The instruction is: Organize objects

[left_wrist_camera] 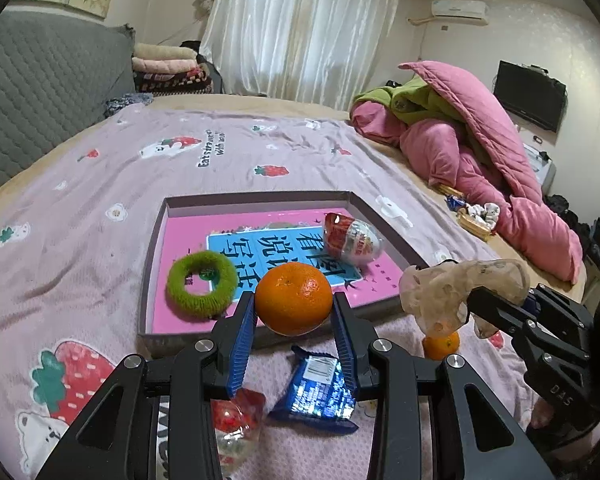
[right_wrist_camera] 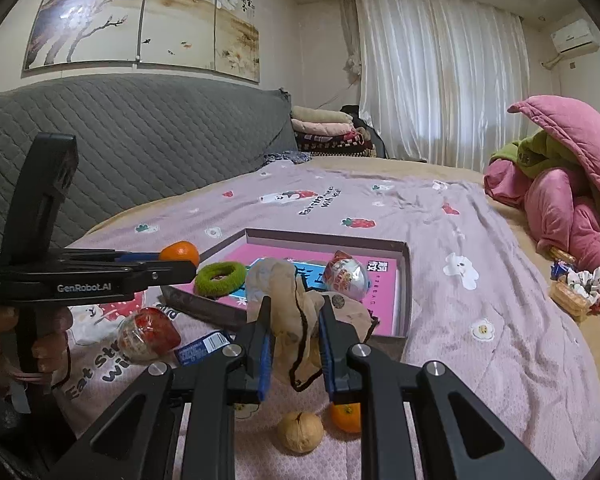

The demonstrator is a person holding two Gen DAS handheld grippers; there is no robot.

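My left gripper (left_wrist_camera: 294, 304) is shut on an orange (left_wrist_camera: 293, 297) and holds it above the near edge of a shallow box (left_wrist_camera: 156, 240) lined with a pink book. In the box lie a green hair ring (left_wrist_camera: 202, 289) and a toy egg capsule (left_wrist_camera: 352, 238). My right gripper (right_wrist_camera: 294, 312) is shut on a beige cloth pouch (right_wrist_camera: 288, 304) just before the box (right_wrist_camera: 404, 280); the pouch also shows in the left wrist view (left_wrist_camera: 452, 288). On the bed lie a blue snack packet (left_wrist_camera: 316, 392), a red capsule (right_wrist_camera: 148, 334), a second orange (right_wrist_camera: 346, 416) and a walnut (right_wrist_camera: 300, 431).
A pink and green quilt pile (left_wrist_camera: 472, 152) lies at the right of the bed, with snacks and a hair tie (right_wrist_camera: 580, 284) beside it. A grey padded headboard (right_wrist_camera: 140, 140) stands at the left. Folded blankets (left_wrist_camera: 168, 68) are stacked at the back.
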